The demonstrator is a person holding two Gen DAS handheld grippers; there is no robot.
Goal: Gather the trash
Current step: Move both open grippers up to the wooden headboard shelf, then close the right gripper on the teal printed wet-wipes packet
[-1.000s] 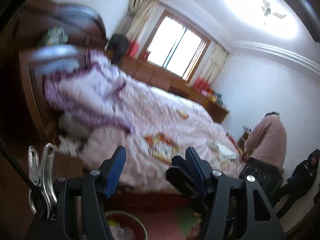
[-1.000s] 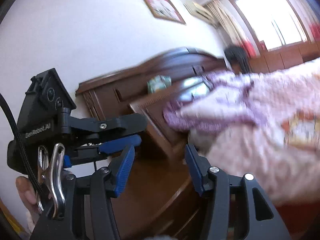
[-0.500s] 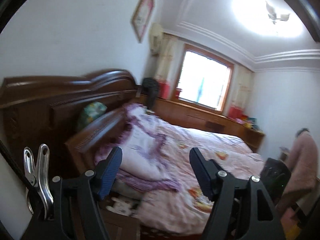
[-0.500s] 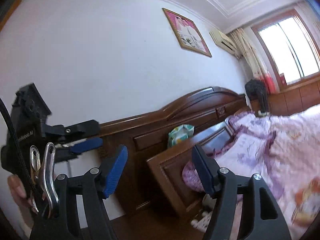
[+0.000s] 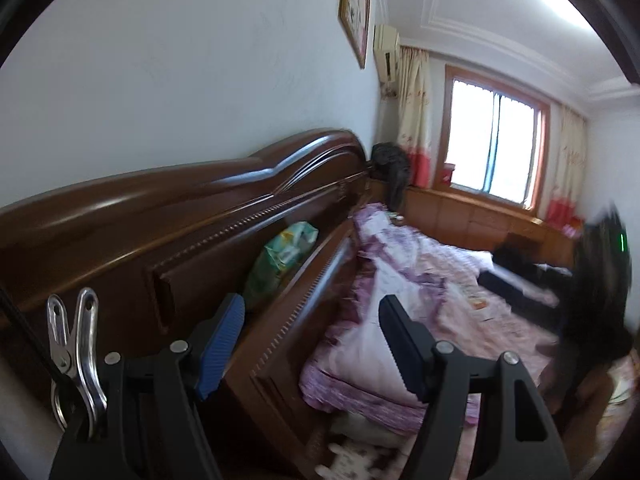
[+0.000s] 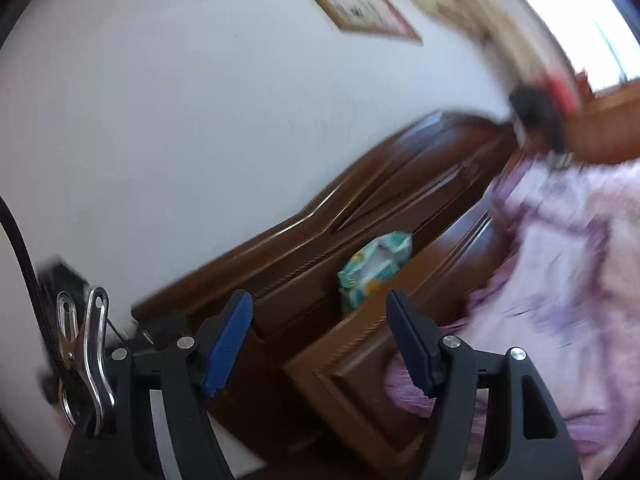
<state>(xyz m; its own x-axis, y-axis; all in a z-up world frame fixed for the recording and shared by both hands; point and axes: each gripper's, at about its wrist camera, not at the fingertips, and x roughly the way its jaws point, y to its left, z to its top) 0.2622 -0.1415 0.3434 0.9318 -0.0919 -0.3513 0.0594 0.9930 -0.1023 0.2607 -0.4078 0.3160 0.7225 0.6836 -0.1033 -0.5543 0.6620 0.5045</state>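
A green and white plastic packet [image 5: 286, 258] is wedged between the tall dark headboard [image 5: 200, 216] and the lower wooden board in front of it. The right wrist view shows the same packet [image 6: 376, 264]. My left gripper [image 5: 310, 312] is open with nothing between its fingers, and the packet lies beyond its left fingertip. My right gripper [image 6: 319, 304] has its jaws opening and also holds nothing; the packet shows just above the gap. The right gripper's body is a black blur [image 5: 600, 280] at the right edge of the left wrist view.
A pink and purple quilt [image 5: 400, 288] covers the bed to the right. A dark garment [image 5: 392, 164] hangs at the far end of the headboard. A framed picture [image 5: 356, 12] and an air conditioner [image 5: 386, 52] are on the wall, beside a window [image 5: 492, 144].
Both views have swung up from the bed and floor to the headboard and wall. The bin and the people have left the left wrist view. Both pairs of jaws stand wider apart.
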